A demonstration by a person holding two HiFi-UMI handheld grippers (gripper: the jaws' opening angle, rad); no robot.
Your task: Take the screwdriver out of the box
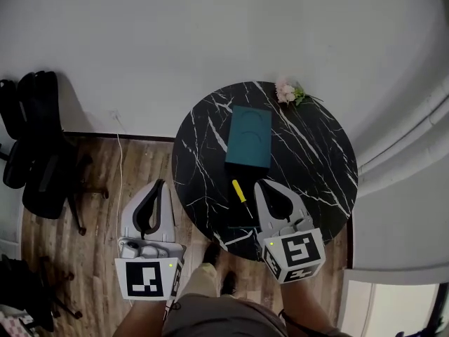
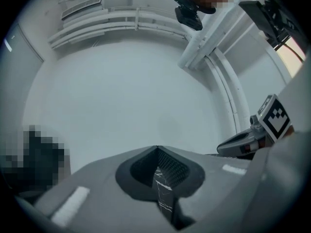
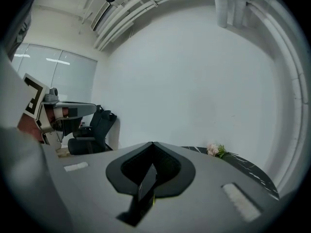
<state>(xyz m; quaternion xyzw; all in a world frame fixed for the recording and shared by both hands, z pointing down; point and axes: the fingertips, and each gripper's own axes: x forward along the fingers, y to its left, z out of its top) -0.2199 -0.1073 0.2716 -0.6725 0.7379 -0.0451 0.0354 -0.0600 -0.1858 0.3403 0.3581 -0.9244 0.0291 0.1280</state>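
A closed teal box (image 1: 249, 137) lies on the round black marble table (image 1: 316, 167). A yellow-handled screwdriver (image 1: 240, 190) lies on the tabletop just in front of the box. My right gripper (image 1: 259, 183) hovers over the table's near edge, just right of the screwdriver, its jaws shut and holding nothing. In the right gripper view the jaw tips (image 3: 153, 143) meet, and the box's dark end with a sliver of yellow shows through the gap below them. My left gripper (image 1: 160, 183) is over the wooden floor left of the table, jaws (image 2: 156, 148) together and holding nothing.
A small bunch of pink flowers (image 1: 289, 92) lies at the table's far edge. A black office chair (image 1: 42, 146) stands on the wooden floor at left. White wall behind, white pipes (image 1: 414, 146) at right. The person's feet (image 1: 219, 267) are below the table's front edge.
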